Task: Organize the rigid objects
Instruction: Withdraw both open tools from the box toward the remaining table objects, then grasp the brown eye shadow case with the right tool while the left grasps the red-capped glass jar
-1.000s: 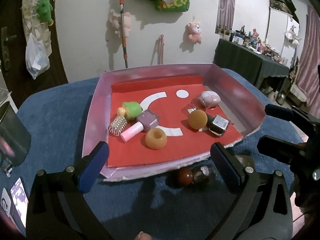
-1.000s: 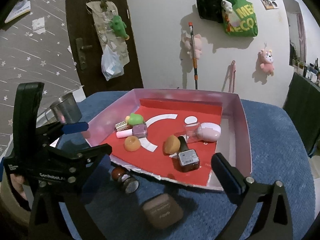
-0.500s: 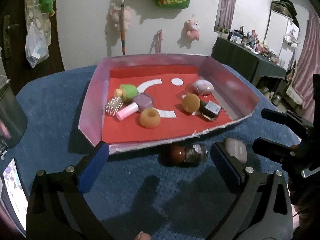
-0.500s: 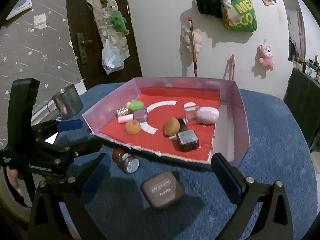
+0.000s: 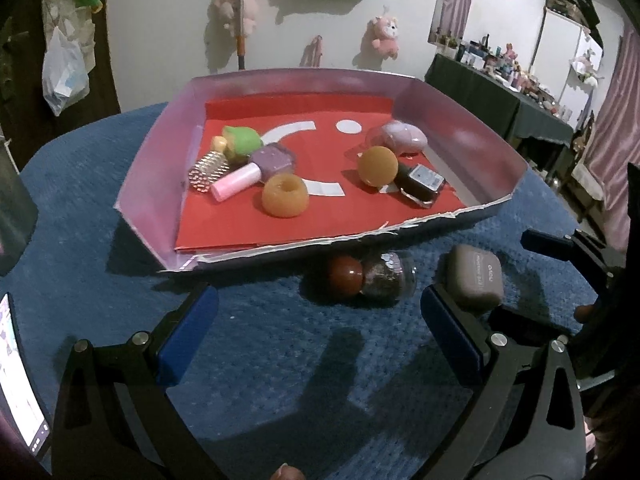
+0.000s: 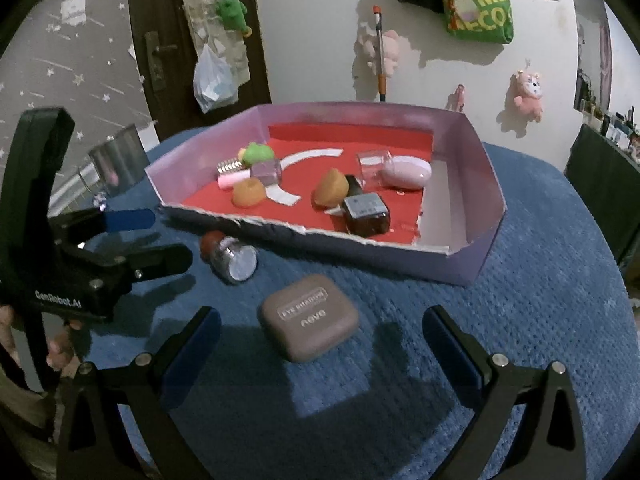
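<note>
A pink-walled tray point(image 5: 160, 152) point(image 6: 484, 176) with a red floor holds several small items: an orange ring point(image 5: 285, 195), an orange ball point(image 5: 377, 166), a dark square bottle point(image 5: 423, 184) point(image 6: 366, 214), a purple-and-pink bottle point(image 5: 256, 168). On the blue cloth in front of the tray lie a small jar with a red cap point(image 5: 370, 278) point(image 6: 230, 258) and a brown compact case point(image 5: 474, 282) point(image 6: 309, 316). My left gripper point(image 5: 318, 328) is open, just short of the jar. My right gripper point(image 6: 322, 336) is open, with the case just beyond its tips.
A metal cup point(image 6: 116, 160) stands on the cloth at the far left. A lit phone screen point(image 5: 20, 376) lies at the left edge. A dark side table point(image 5: 496, 100) with bottles stands at the back right. Plush toys and bags hang on the wall.
Both grippers have drawn back from the tray toward me and dropped lower. The jar and case now sit closer to the fingertips. Nothing was grasped.
</note>
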Action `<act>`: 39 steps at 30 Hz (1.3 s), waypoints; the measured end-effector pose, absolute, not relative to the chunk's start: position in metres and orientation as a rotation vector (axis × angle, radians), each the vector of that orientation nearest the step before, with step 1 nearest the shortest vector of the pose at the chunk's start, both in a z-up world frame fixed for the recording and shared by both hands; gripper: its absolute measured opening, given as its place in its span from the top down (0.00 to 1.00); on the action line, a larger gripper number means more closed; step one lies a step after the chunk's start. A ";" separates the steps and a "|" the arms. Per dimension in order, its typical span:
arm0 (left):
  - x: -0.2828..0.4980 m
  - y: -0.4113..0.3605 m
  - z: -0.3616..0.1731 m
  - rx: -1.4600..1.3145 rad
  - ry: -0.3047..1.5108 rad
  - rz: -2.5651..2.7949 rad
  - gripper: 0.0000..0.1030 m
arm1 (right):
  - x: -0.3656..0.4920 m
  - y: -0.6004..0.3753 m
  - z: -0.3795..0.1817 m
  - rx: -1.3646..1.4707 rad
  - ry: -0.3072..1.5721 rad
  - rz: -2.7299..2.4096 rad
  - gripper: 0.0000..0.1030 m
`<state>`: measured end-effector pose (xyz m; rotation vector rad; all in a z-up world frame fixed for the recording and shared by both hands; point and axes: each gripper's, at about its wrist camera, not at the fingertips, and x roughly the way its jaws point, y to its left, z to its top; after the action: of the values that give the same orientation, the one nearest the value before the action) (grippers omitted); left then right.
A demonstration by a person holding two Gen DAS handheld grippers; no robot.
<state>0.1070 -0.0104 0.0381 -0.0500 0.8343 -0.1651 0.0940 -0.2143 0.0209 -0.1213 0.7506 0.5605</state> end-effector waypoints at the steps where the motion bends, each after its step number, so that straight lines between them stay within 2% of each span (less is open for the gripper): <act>1: 0.109 -0.012 0.037 -0.049 0.839 -0.169 0.00 | 0.095 -0.214 0.021 -0.125 0.754 0.559 0.00; 4: 0.114 -0.019 0.034 -0.044 0.849 -0.170 0.00 | 0.096 -0.212 0.017 -0.137 0.762 0.553 0.02; 6: 0.117 -0.021 0.032 -0.042 0.855 -0.167 0.00 | 0.097 -0.210 0.015 -0.152 0.766 0.544 0.09; 20: 0.133 -0.027 0.017 -0.025 0.905 -0.123 0.02 | 0.101 -0.190 0.008 -0.245 0.785 0.535 0.36; 23: 0.134 -0.028 0.014 -0.023 0.924 -0.131 0.11 | 0.102 -0.189 0.007 -0.248 0.797 0.544 0.40; 25: 0.133 -0.030 0.013 -0.008 0.922 -0.128 0.12 | 0.101 -0.187 0.007 -0.257 0.795 0.541 0.40; 29: 0.132 -0.031 0.014 -0.005 0.916 -0.134 0.21 | 0.101 -0.186 0.006 -0.262 0.793 0.539 0.40; 33: 0.130 -0.030 0.018 -0.017 0.902 -0.146 0.46 | 0.101 -0.187 0.006 -0.258 0.794 0.539 0.40; 39: 0.127 -0.029 0.018 -0.009 0.891 -0.150 0.46 | 0.102 -0.186 0.006 -0.249 0.797 0.534 0.40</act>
<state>0.1273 -0.0290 0.0185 -0.0086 0.8910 -0.1496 0.1023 -0.1863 0.0063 -0.2489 0.7966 0.5340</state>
